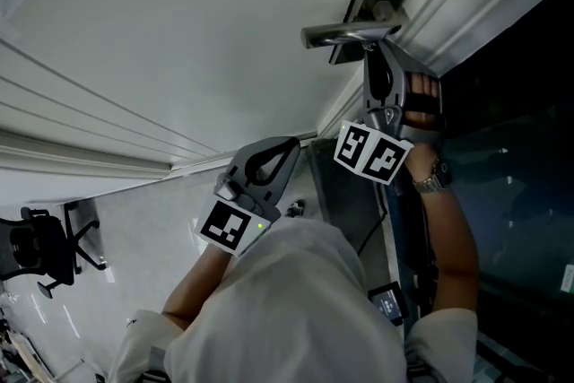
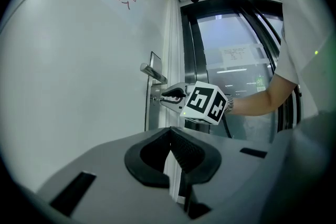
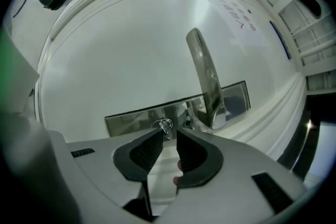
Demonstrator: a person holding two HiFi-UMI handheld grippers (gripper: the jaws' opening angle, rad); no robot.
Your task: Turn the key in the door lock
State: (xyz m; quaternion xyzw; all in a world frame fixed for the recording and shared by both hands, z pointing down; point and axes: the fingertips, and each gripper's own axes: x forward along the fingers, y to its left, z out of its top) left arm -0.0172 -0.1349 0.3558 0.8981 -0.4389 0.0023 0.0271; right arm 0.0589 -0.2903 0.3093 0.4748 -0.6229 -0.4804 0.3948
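While the white door point(image 1: 179, 31) fills most of the head view, the left gripper point(image 2: 168, 132) hangs level and well apart from the lock, its jaws met at the tips with nothing between them. The right gripper point(image 3: 169, 131) reaches in near the door's edge, below the metal handle point(image 3: 207, 86), to the steel lock plate point(image 3: 131, 117). Its jaws, narrowed partway, pinch at their tips the key point(image 3: 166, 127), which sits in the keyhole near the handle's base.

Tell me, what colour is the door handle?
The door handle is shiny silver metal. The right gripper view shows it best.
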